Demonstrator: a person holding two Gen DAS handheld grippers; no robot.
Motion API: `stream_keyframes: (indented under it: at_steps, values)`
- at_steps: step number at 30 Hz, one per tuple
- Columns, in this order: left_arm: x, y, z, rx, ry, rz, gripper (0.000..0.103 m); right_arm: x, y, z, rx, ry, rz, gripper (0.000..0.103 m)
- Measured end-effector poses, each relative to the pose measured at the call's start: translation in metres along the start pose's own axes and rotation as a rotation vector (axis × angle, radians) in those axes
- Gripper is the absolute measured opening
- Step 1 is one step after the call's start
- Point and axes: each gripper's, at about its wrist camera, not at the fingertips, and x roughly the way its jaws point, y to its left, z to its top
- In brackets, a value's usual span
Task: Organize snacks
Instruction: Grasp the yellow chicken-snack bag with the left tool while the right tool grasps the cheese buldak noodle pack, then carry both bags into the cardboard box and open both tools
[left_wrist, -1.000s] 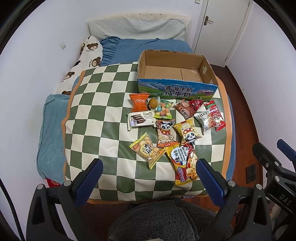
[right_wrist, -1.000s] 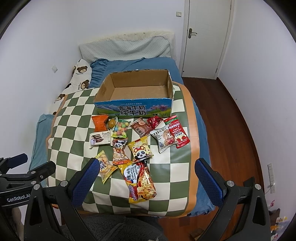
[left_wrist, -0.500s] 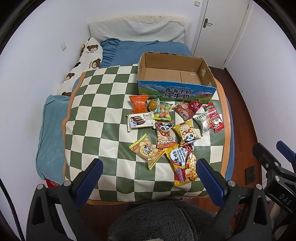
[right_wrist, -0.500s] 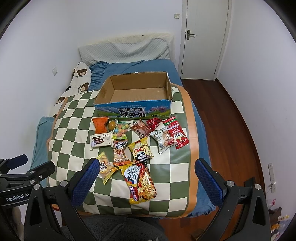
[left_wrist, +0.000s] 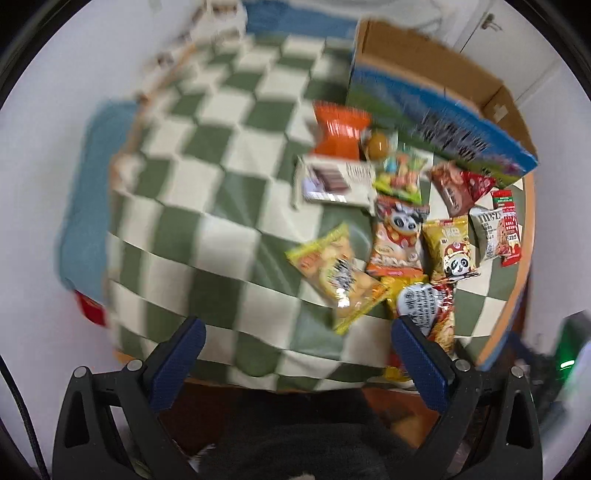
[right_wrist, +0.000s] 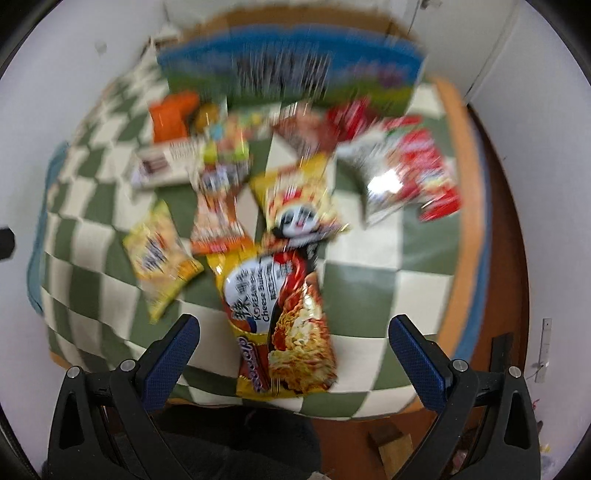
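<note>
Several snack packets lie on a green-and-white checked blanket (left_wrist: 207, 206) in front of an open cardboard box (left_wrist: 436, 96). Both views are motion-blurred. My right gripper (right_wrist: 293, 347) is open, its fingers straddling the near end of a long yellow-and-red noodle packet (right_wrist: 280, 314) from above. A yellow panda packet (right_wrist: 299, 199) and an orange one (right_wrist: 214, 218) lie just beyond it. My left gripper (left_wrist: 295, 354) is open over the blanket's near edge, with a yellow biscuit packet (left_wrist: 336, 273) just ahead. The noodle packet (left_wrist: 424, 302) lies by its right finger.
The box (right_wrist: 291, 74) stands at the far side of the snacks. The blanket (right_wrist: 369, 284) covers a blue bed. White walls close in on the left, wooden floor (right_wrist: 506, 280) runs along the right, and a door (left_wrist: 491, 33) stands behind the box.
Both grippers have dropped fast toward the near snacks, so the packets look much larger. The left view has swung left and tilted. Both stay open; no packet has moved.
</note>
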Motion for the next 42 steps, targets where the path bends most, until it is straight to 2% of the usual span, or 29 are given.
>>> stream_keyframes:
  at_steps: [1,2,6,9,10,11,12,14,15,17,18,20,23,26,29,33,35,38,39,40,42]
  values:
    - [0.013,0.001,0.003,-0.014,0.037,-0.01,0.103,0.018,0.003,-0.001,-0.007,0.012,0.003,0.103]
    - [0.034,0.001,0.01,-0.048,0.104,-0.064,0.102,0.037,0.007,-0.001,-0.024,0.036,0.004,0.103]
    - [0.098,0.001,0.031,-0.16,0.239,-0.177,0.099,0.072,0.013,-0.005,-0.037,0.073,0.005,0.103]
    - [0.137,-0.006,0.04,-0.182,0.283,-0.189,0.093,0.095,0.016,-0.006,-0.06,0.098,-0.018,0.103]
    - [0.149,-0.008,0.042,-0.181,0.303,-0.186,0.089,0.103,0.017,-0.006,-0.065,0.112,-0.033,0.103]
    - [0.16,-0.011,0.042,-0.175,0.319,-0.174,0.074,0.113,0.016,-0.009,-0.067,0.134,-0.035,0.103]
    - [0.168,-0.013,0.041,-0.164,0.327,-0.161,0.063,0.12,0.015,-0.009,-0.055,0.152,-0.023,0.103]
    - [0.176,-0.019,0.037,-0.108,0.307,-0.125,0.063,0.129,0.01,-0.013,-0.01,0.168,0.014,0.103]
    - [0.177,-0.024,0.034,-0.048,0.279,-0.101,0.063,0.132,0.006,-0.016,0.023,0.179,0.036,0.102]
    - [0.173,-0.04,0.024,0.106,0.222,-0.032,0.063,0.139,-0.002,-0.025,0.105,0.217,0.093,0.097]
    - [0.169,-0.051,0.016,0.22,0.184,0.019,0.063,0.141,-0.004,-0.028,0.129,0.226,0.108,0.095]
    - [0.167,-0.062,0.001,0.356,0.152,0.082,0.063,0.147,-0.005,-0.039,0.171,0.272,0.149,0.095]
    - [0.172,-0.067,-0.016,0.457,0.148,0.118,0.064,0.155,-0.003,-0.052,0.196,0.298,0.192,0.095]
    - [0.186,-0.054,-0.016,0.392,0.184,0.063,0.066,0.164,0.003,-0.057,0.183,0.272,0.141,0.096]
    - [0.207,-0.039,-0.015,0.24,0.255,-0.004,0.069,0.169,0.019,-0.058,0.148,0.259,0.082,0.1]
    - [0.217,-0.029,-0.023,0.134,0.226,-0.039,0.069,0.184,0.034,-0.064,0.116,0.262,0.013,0.1]
    - [0.222,-0.028,-0.031,0.123,0.207,-0.037,0.069,0.189,0.039,-0.061,0.117,0.269,-0.01,0.1]
    - [0.214,-0.033,-0.044,0.163,0.165,-0.016,0.057,0.193,0.049,-0.065,0.133,0.262,-0.038,0.093]
    - [0.214,-0.033,-0.049,0.185,0.157,-0.011,0.054,0.196,0.051,-0.063,0.144,0.256,-0.035,0.091]
    - [0.204,-0.041,-0.051,0.203,0.152,-0.007,0.054,0.188,0.051,-0.043,0.158,0.257,-0.014,0.091]
    - [0.204,-0.039,-0.063,0.231,0.137,0.003,0.052,0.184,0.046,-0.043,0.19,0.249,0.019,0.09]
